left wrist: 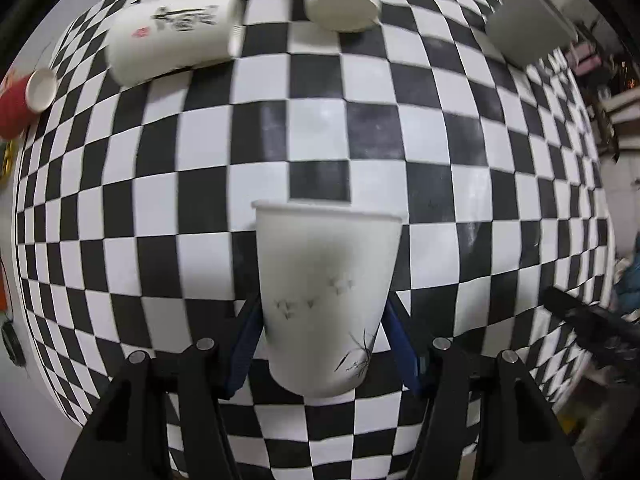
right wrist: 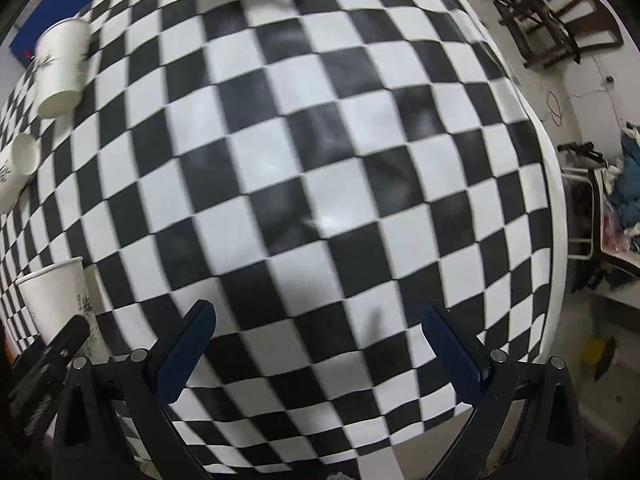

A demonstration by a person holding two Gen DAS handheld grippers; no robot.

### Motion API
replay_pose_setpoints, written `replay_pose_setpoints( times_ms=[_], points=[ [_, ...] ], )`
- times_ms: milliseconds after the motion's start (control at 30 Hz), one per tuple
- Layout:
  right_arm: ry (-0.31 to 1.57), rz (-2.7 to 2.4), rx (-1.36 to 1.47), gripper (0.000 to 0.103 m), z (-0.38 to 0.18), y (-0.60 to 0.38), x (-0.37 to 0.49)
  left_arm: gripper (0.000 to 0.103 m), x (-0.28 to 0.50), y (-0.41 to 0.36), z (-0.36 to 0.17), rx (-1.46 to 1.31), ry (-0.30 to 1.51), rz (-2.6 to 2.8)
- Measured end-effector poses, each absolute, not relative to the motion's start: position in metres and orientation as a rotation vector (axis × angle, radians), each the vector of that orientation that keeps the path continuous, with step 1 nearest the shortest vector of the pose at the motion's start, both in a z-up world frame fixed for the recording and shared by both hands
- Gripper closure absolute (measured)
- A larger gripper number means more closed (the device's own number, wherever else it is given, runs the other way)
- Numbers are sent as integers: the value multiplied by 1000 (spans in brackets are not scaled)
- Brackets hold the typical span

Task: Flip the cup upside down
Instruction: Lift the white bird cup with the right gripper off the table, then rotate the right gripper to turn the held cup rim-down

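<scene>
A cluttered workroom or storage space set up for recording is suggested, rather than a lived-in home; a table (right wrist: 536, 148) covered by a black-and-white checkered cloth (left wrist: 320, 128) is seen, with several paper cups (left wrist: 176, 36) scattered on it; dark wooden chairs (right wrist: 560, 20) are stacked beyond the table's edge; a metal-framed rack (right wrist: 584, 216) piled with blue cloth and plastic bags (right wrist: 624, 200) is seen beside it; a loose cable (right wrist: 554, 106) is left lying on the pale floor; shelves with oddments are glimpsed, blurred, at the right of the left wrist view.
</scene>
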State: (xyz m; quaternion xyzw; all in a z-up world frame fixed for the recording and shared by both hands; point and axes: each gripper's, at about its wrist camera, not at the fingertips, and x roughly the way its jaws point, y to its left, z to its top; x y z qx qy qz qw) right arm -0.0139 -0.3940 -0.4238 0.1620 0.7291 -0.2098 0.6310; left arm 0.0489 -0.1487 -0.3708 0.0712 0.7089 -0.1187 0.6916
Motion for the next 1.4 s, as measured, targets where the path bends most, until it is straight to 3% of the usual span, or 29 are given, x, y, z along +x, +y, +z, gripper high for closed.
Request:
replay_pose_setpoints(
  times_ms=[367, 467, 600, 933, 1067, 1100, 1133, 1400],
  points=[
    [1639, -518, 415, 0, -431, -433, -52, 43, 55, -183, -370, 201, 1548, -251],
    [1637, -515, 417, 0, -430, -432, -53, 25, 54, -180, -358, 202, 1536, -262],
    [1630, -511, 418, 0, -415, -413, -39, 13, 54, -176, -340, 191, 1519, -264],
    [1587, -371, 372, 0, -353, -364, -12, 9, 49, -105, -231, 70, 1281, -212],
    [1570, -184, 87, 0, -315, -313, 15, 8, 41, -52, -206, 70, 1151, -93],
    [1562, -132, -15, 0, -308, -298, 20, 0, 38, -43, -205, 78, 1130, -60],
    [1555, -76, -131, 0, -302, -279, 26, 0, 37, -31, -206, 83, 1123, -39],
    [1331, 336, -1276, 0, -327, -138, 14, 0, 25, 20, -280, 93, 1254, 145]
  ],
)
